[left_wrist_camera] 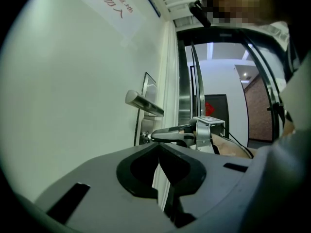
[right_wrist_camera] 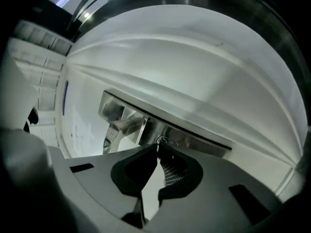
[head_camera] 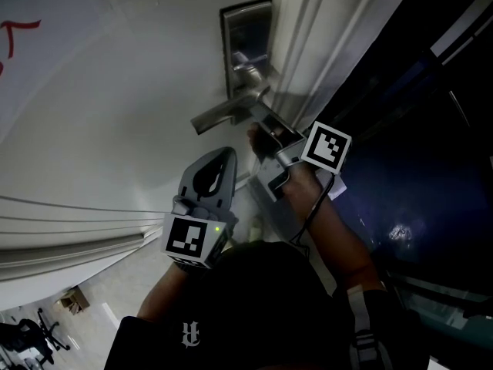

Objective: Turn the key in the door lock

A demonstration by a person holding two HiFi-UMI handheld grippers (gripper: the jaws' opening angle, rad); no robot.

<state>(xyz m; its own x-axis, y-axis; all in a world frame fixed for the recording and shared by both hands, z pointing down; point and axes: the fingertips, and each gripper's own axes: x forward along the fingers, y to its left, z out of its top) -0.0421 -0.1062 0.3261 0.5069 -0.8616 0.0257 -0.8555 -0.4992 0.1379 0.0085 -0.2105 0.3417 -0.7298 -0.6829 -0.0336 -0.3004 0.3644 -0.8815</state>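
Right gripper: I had the right gripper [head_camera: 258, 134] [right_wrist_camera: 158, 148] up against the lock plate [head_camera: 246, 37] [right_wrist_camera: 194, 141], with its jaws clenched on the key [right_wrist_camera: 160, 141].
Key: it sat at the plate just below the lever handle [head_camera: 223, 114] [left_wrist_camera: 143, 102], near the door's [head_camera: 115, 91] edge. I could make out little more than its small ring at the jaw tips.
Left gripper: the left gripper [head_camera: 228, 154] [left_wrist_camera: 159, 147] hung clear of the door, at 7 o'clock from the handle in the head view. Its jaws were pressed together with nothing between them.
Handle: in the head view the lever ran out toward 8 o'clock from the plate.
Between grippers: they were near each other but apart, the right at 1 o'clock from the left.
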